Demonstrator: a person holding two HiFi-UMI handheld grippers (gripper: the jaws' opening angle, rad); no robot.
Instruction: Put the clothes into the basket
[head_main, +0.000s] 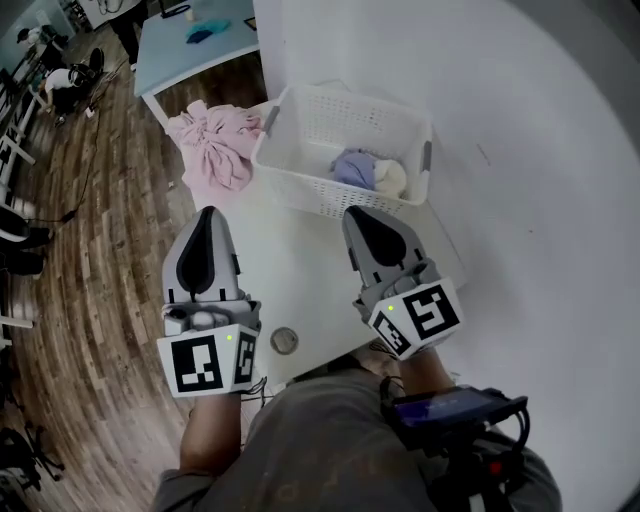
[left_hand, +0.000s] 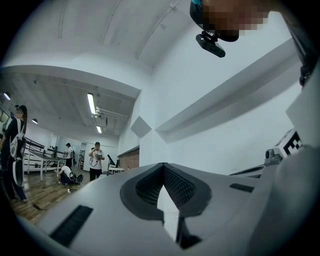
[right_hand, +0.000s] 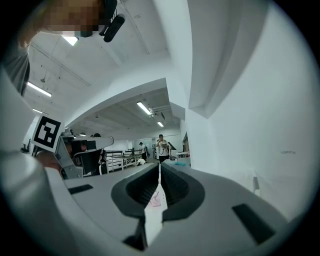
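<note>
Jaws on both grippers are pressing together with nothing between them. The left gripper (head_main: 205, 215) and right gripper (head_main: 358, 215) are hovering side by side over the near part of the table (head_main: 300, 270), both pointing toward the far side.

The pink cloth (head_main: 212, 150) is lying outside the basket, bunched at the table's far-left corner and spilling over the edge. Its heap is running roughly near-to-far along that edge. It is lying almost straight ahead of the left jaws, so the left gripper is looking like the nearer one for the pick. The right one is facing the basket's near wall.

The basket (head_main: 330, 195) is standing just right of the pink cloth; whether they are touching I cannot tell. It is rigid white plastic with latticed walls and grey handles. It is already holding a lavender cloth (head_main: 352, 168) and a cream bundle (head_main: 392, 178).

The pink fabric is looking soft, thin and deeply creased, and a twisted knot on top is offering a fold to pinch. A small round metal disc (head_main: 284, 340) is resting by the table's near edge, between the grippers.
</note>
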